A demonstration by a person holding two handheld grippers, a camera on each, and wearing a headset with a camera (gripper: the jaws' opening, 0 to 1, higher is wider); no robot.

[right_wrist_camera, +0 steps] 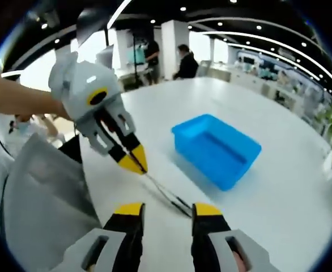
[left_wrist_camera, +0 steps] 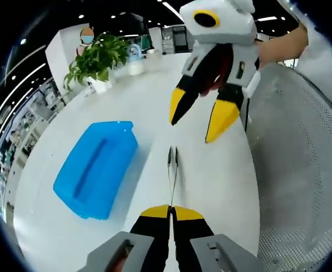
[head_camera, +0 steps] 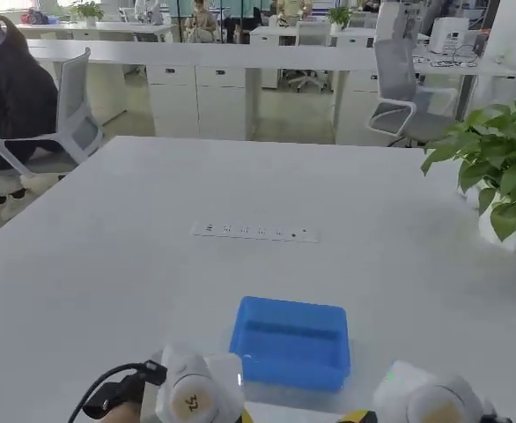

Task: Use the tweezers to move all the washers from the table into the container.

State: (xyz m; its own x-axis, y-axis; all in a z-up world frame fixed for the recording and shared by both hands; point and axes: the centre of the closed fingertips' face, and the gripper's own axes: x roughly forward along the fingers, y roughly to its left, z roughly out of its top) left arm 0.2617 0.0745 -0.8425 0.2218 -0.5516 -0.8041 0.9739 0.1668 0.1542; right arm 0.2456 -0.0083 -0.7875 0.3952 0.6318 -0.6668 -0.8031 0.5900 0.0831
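Note:
My left gripper is shut on a pair of slim metal tweezers, which point forward low over the white table. The blue plastic container sits just to their left. My right gripper hovers beyond the tweezers' tips with its jaws apart. In the right gripper view my right gripper is open, with the tweezers running between its jaws from the left gripper. The container lies beyond. In the head view the container is just ahead of both grippers' white bodies.
A white power strip lies mid-table beyond the container. A potted plant stands at the table's right edge. Office chairs, desks and seated people are further back. A grey mesh chair back is close beside my grippers.

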